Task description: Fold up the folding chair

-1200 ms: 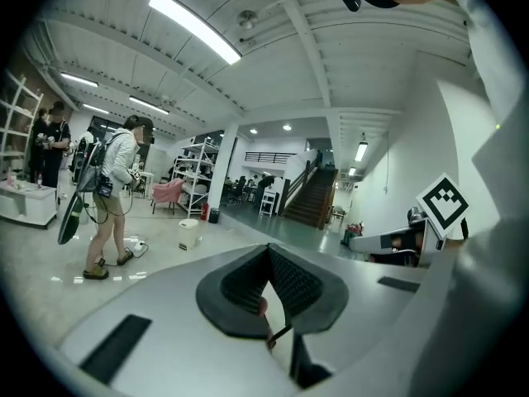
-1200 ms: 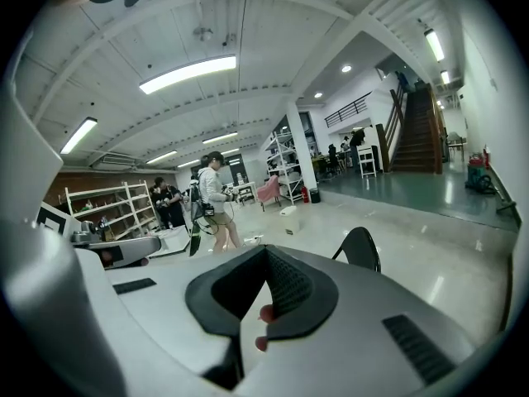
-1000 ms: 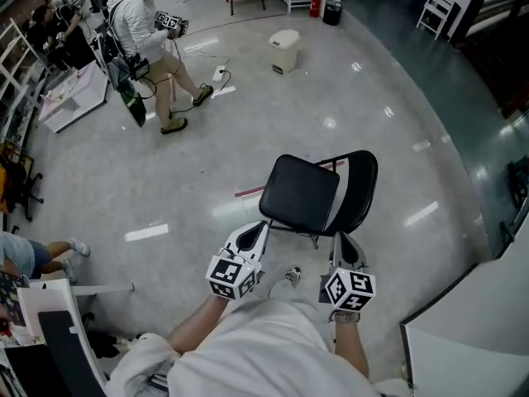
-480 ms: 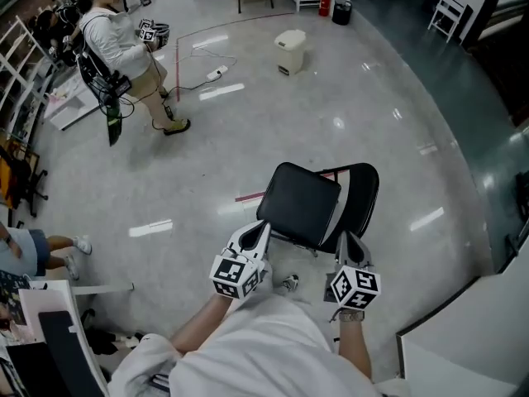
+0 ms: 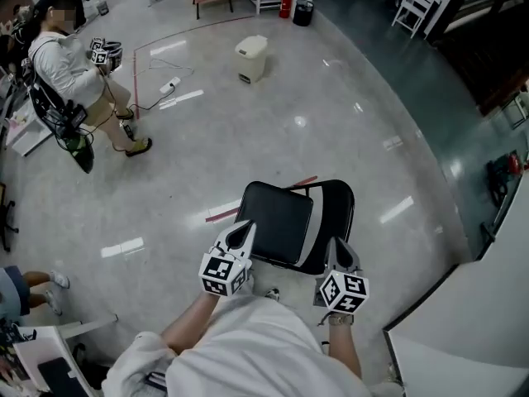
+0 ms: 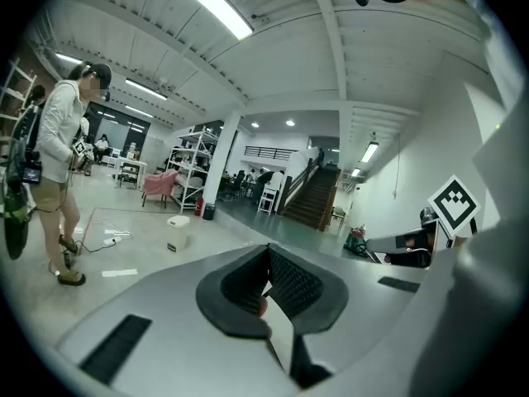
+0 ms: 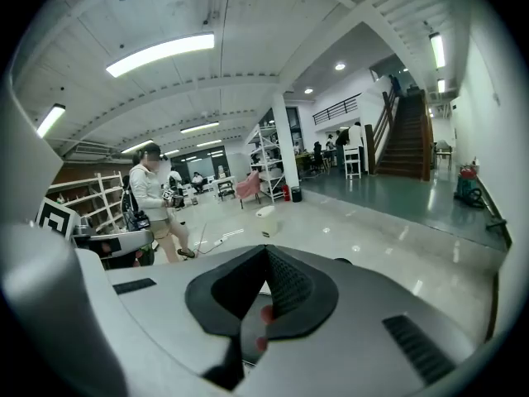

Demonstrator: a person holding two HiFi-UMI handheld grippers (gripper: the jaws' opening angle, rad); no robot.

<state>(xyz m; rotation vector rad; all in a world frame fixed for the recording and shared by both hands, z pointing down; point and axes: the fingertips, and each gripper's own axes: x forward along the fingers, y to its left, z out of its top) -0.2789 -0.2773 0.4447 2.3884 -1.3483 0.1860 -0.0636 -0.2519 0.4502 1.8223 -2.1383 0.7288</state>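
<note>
Standing open on the floor (image 5: pixel 355 114) just ahead of the left hand-held gripper (image 5: pixel 241 231) and right hand-held gripper (image 5: pixel 337 251), both with jaws closed on nothing, the chair (image 5: pixel 302 220) looks stiff, hard-framed and fairly light, best lifted by the front edge of the seat (image 5: pixel 273 220).

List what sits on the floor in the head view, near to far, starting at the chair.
folding chair → white power strip → white bin → red fire extinguisher
</note>
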